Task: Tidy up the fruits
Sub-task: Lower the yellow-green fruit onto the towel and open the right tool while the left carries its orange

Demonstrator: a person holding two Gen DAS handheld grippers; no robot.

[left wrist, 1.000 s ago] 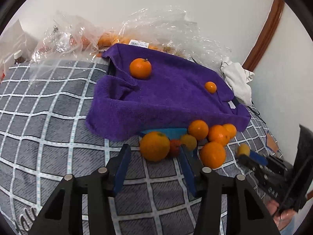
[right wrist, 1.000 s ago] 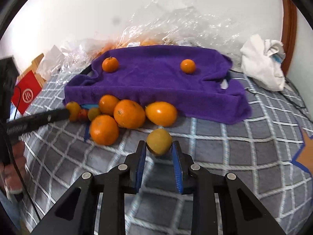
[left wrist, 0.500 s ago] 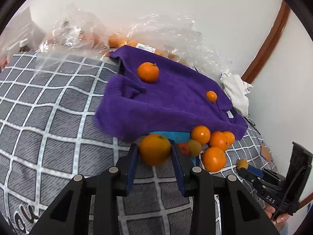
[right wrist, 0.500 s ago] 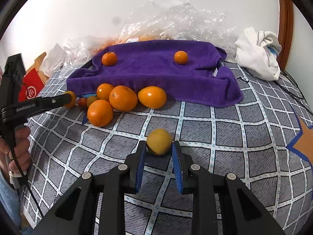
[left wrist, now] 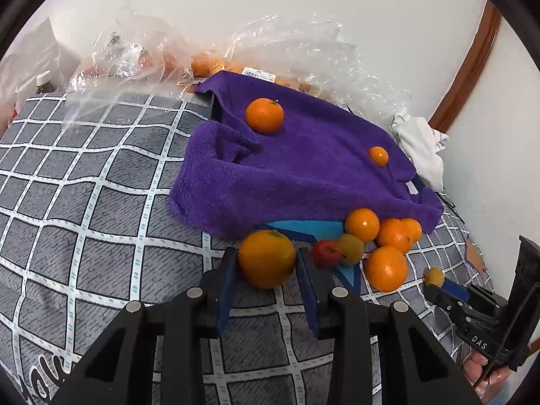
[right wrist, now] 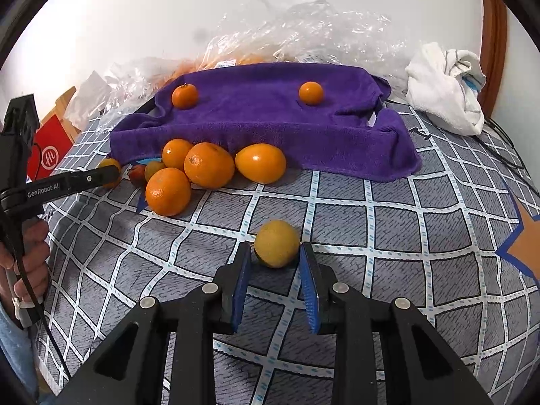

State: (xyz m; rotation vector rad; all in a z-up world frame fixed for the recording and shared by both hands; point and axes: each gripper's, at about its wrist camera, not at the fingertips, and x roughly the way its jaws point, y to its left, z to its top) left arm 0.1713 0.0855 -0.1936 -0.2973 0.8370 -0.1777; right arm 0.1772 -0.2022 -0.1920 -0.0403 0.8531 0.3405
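Currently | left tool (left wrist: 266,261): clamped on large orange (left wrist: 266,259) | right tool (right wrist: 276,253): jaws opening around yellow fruit (right wrist: 276,248) | purple towel (right wrist: 263,118): far.

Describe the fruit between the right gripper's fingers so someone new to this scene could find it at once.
Start at the purple towel on the checked bedcover. In front of it, apart from the pile of oranges, one small yellowish fruit sits between the right gripper's blue pads. It is duller and yellower than the oranges.

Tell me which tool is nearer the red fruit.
Left. The left tool grips an orange right beside the red fruit. The right tool sits apart from the pile with a yellow fruit between its opening jaws.
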